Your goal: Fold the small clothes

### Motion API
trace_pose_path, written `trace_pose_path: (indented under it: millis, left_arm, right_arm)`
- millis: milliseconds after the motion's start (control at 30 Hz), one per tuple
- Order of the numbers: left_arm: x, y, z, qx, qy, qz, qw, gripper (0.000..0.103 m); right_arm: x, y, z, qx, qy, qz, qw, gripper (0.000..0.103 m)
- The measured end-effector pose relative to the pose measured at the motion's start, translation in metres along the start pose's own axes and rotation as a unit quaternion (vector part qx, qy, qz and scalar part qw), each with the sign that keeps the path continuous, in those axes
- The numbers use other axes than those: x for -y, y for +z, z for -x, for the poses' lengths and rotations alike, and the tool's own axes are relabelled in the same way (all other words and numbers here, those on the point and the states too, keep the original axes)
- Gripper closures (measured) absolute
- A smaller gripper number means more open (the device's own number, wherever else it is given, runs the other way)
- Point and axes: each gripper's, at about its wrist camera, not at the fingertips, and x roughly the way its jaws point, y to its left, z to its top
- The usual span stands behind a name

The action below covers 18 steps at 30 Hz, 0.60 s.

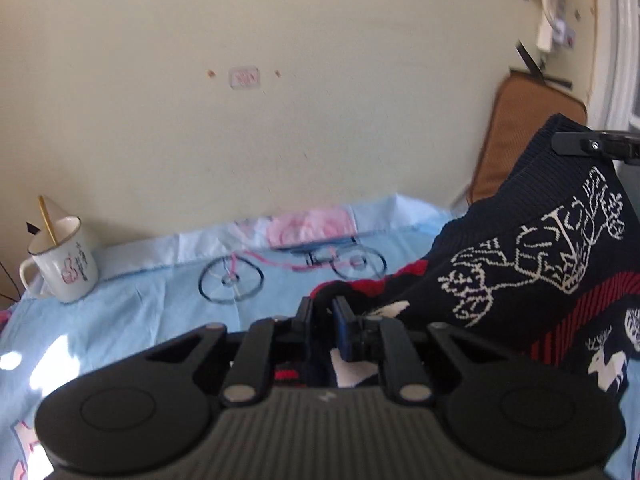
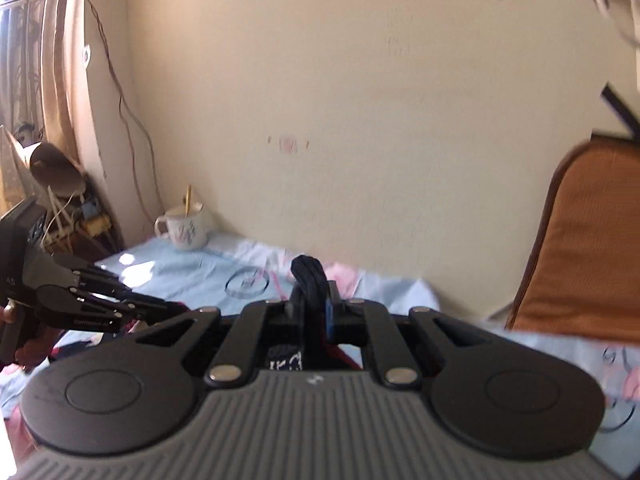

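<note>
A dark navy knitted sweater (image 1: 520, 264) with white reindeer patterns and red stripes hangs lifted over the light blue bedsheet (image 1: 152, 300). My left gripper (image 1: 322, 314) is shut on the sweater's red-trimmed edge, low in the left wrist view. At the upper right of that view my right gripper (image 1: 564, 145) grips the ribbed hem, holding that corner higher. In the right wrist view my right gripper (image 2: 316, 300) is shut on a bunch of dark ribbed knit (image 2: 306, 270). My left gripper (image 2: 176, 308) reaches in from the left, held by a hand.
A white enamel mug (image 1: 60, 264) with a gold spoon stands at the back left of the bed, against the cream wall. An orange-brown cushion (image 2: 592, 240) leans at the right. Cables and clutter (image 2: 72, 216) sit by the curtain at the left.
</note>
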Motion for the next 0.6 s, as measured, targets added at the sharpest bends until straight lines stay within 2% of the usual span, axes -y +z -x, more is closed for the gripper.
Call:
trace_pose_path:
  millis: [67, 100, 133, 167, 200, 233, 267, 367, 433, 467, 533, 600]
  left_arm:
    - [-0.004, 0.025, -0.008, 0.036, 0.049, 0.025, 0.9979, 0.091]
    - [-0.004, 0.033, -0.013, 0.054, 0.089, 0.033, 0.9941, 0.085]
    - [-0.004, 0.041, -0.022, 0.059, 0.137, 0.045, 0.9878, 0.073]
    - [-0.007, 0.045, -0.028, 0.045, 0.155, 0.056, 0.9854, 0.065]
    - [-0.011, 0.046, -0.029, 0.03, 0.138, 0.072, 0.9874, 0.064]
    - [-0.015, 0.041, -0.022, 0.027, 0.101, 0.086, 0.9908, 0.064]
    - [-0.016, 0.033, -0.011, 0.034, 0.075, 0.086, 0.9929, 0.062]
    - [-0.013, -0.002, 0.031, 0.05, 0.048, 0.055, 0.9961, 0.053]
    - [-0.007, -0.028, 0.056, 0.055, 0.006, 0.038, 0.9977, 0.04]
    - [-0.001, -0.041, 0.065, 0.056, -0.016, 0.026, 0.998, 0.036]
    - [0.015, -0.067, 0.082, 0.052, -0.053, -0.001, 0.9973, 0.003]
    - [0.036, -0.091, 0.092, 0.042, -0.09, -0.021, 0.9949, 0.0]
  right_arm:
    - [0.005, 0.023, -0.012, 0.038, -0.033, -0.001, 0.999, 0.091]
    - [0.008, 0.033, -0.025, 0.055, -0.059, 0.002, 0.997, 0.091]
    - [0.01, 0.038, -0.038, 0.066, -0.086, 0.003, 0.994, 0.087]
    - [0.014, 0.041, -0.056, 0.068, -0.124, 0.001, 0.99, 0.071]
    - [0.017, 0.042, -0.069, 0.058, -0.156, -0.007, 0.986, 0.06]
    - [0.021, 0.041, -0.074, 0.049, -0.172, -0.019, 0.984, 0.051]
    - [0.027, 0.036, -0.07, 0.048, -0.159, -0.036, 0.985, 0.051]
    - [0.026, 0.012, -0.032, 0.045, -0.071, -0.07, 0.994, 0.052]
    - [0.02, -0.009, -0.005, 0.024, -0.023, -0.074, 0.997, 0.051]
    - [0.015, -0.025, 0.011, 0.008, 0.005, -0.073, 0.997, 0.051]
    - [0.008, -0.054, 0.035, -0.037, 0.036, -0.079, 0.996, 0.051]
    - [0.003, -0.085, 0.052, -0.088, 0.069, -0.121, 0.986, 0.051]
